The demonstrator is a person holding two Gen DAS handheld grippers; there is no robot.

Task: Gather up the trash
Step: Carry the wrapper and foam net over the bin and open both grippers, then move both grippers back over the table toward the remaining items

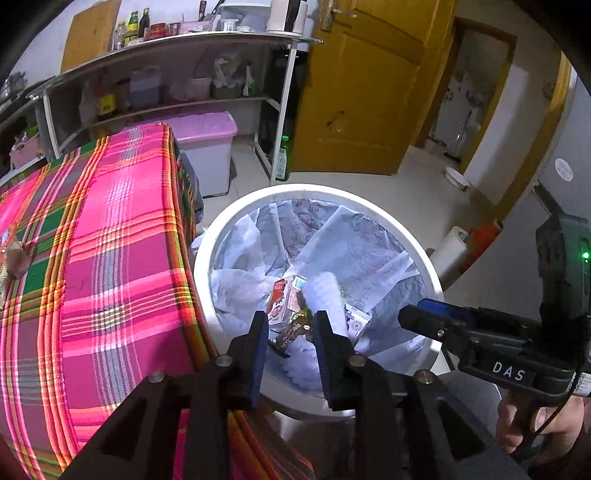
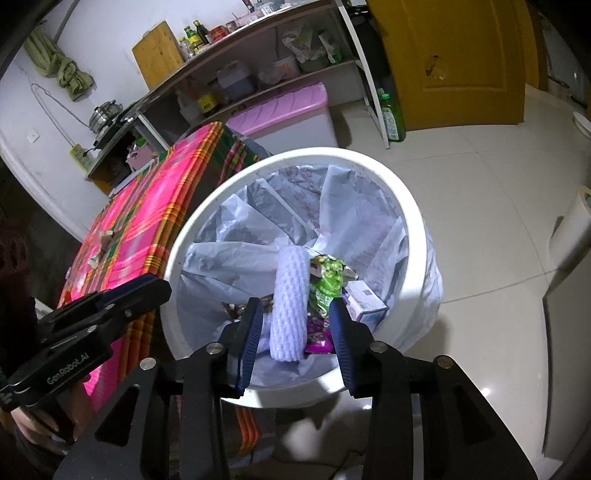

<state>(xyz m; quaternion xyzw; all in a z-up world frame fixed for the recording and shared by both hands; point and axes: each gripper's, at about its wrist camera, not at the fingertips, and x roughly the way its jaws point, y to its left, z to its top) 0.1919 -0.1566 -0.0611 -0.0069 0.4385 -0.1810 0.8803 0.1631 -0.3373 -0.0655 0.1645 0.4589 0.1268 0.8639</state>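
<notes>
A tiled kitchen floor holds a white lined bin beside the plaid-covered table. Trash lies inside the bin. The left gripper and right gripper hang over it, fingers apart, holding nothing.

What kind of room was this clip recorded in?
Most likely a home kitchen or dining area: an open shelf unit holds sauce bottles and containers, a pot sits on a stove, and a table with a plaid cloth stands beside a lined trash bin.
</notes>
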